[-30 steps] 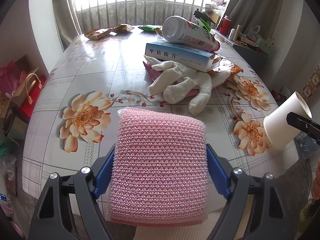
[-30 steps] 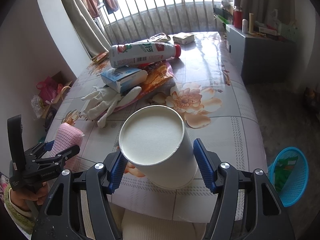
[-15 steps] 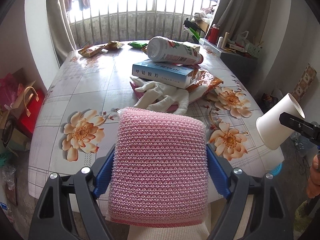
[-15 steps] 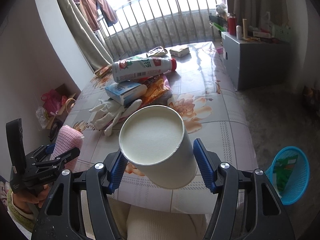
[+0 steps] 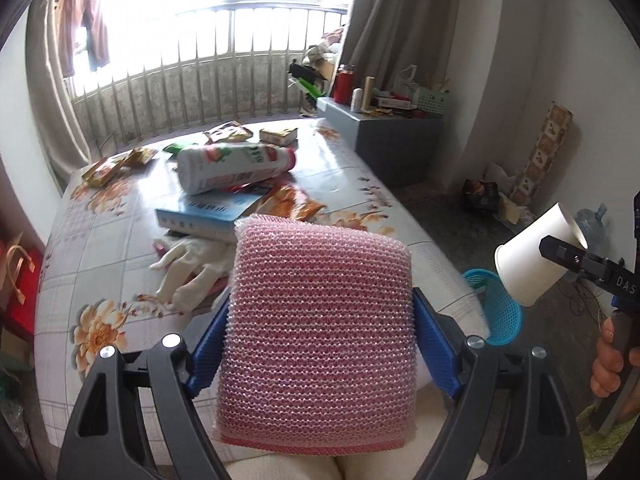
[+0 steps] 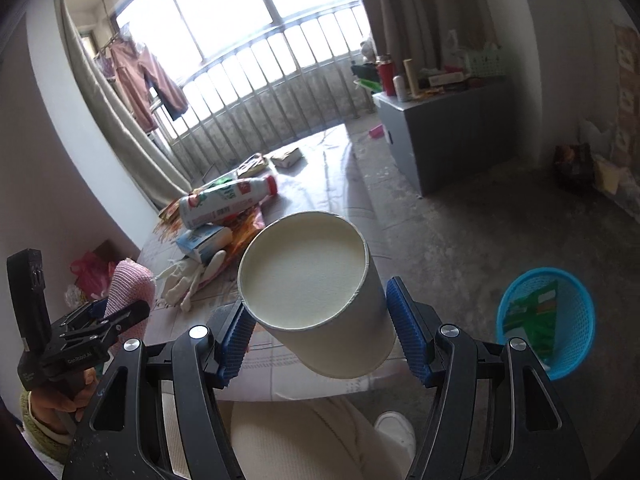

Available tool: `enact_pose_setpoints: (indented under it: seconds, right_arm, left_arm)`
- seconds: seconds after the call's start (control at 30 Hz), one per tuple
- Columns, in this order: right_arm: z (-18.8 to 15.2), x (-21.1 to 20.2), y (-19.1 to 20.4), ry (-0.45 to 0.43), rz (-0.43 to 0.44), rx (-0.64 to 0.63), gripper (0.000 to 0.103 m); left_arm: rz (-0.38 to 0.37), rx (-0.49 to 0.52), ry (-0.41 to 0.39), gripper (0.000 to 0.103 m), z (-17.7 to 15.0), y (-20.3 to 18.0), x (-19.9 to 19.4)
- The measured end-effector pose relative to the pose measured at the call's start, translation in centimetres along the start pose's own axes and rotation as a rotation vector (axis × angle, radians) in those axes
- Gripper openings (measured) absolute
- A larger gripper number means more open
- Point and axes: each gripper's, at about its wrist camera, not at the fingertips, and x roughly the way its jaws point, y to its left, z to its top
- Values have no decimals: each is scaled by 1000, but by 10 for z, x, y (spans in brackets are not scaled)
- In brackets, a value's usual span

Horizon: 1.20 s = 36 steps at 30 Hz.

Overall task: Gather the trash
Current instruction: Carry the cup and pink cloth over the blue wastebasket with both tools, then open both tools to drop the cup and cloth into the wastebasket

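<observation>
Your left gripper clamps one pink sponge; your right gripper grips one paper cup. One blue basket stands on the floor.

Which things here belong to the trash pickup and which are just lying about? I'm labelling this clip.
Part of the job:
- pink sponge, clamped in the left gripper
- paper cup, clamped in the right gripper
- blue basket on the floor
- bottle, box and glove on the table

Just lying about:
- grey cabinet
- hanging clothes
</observation>
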Motion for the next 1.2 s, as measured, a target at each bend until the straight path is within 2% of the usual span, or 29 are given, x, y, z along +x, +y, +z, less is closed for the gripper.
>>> enact_pose_setpoints:
  seconds: [0.13, 0.3, 0.43, 0.53, 0.7, 0.87, 0.9, 0.93, 1.1, 1.2]
  right_arm:
    - [-5, -19, -46, -36, -78, 104, 60]
    - [-20, -40, -111, -67, -164, 283, 60]
    - [-36, -47, -157, -77, -238, 433, 60]
    - [-46, -44, -191, -66, -270, 538, 60]
    - [-49, -22, -238, -37, -291, 653, 61]
    - [-44, 9, -280, -5, -304, 717, 63]
    - [-44, 15, -290, 0, -307, 730, 65]
    - [-45, 22, -300, 5, -318, 743, 73]
    - [-60, 51, -331, 78, -439, 799, 75]
    - [-71, 45, -327, 69, -425, 823, 75]
  left_arm:
    - [-94, 91, -8, 81, 23, -48, 14]
    - [-238, 216, 24, 81, 43, -121, 47]
    - [-360, 280, 110, 81, 48, -184, 87]
    - [-419, 324, 192, 81, 47, -231, 122]
    - [-454, 373, 299, 81, 37, -295, 182]
    - [-448, 403, 367, 83, 28, -344, 237]
    - [-454, 402, 385, 85, 26, -354, 249]
    - [-455, 399, 406, 89, 23, -362, 261]
    - [-408, 316, 472, 91, 17, -371, 295]
    - [-435, 283, 469, 91, 18, -363, 290]
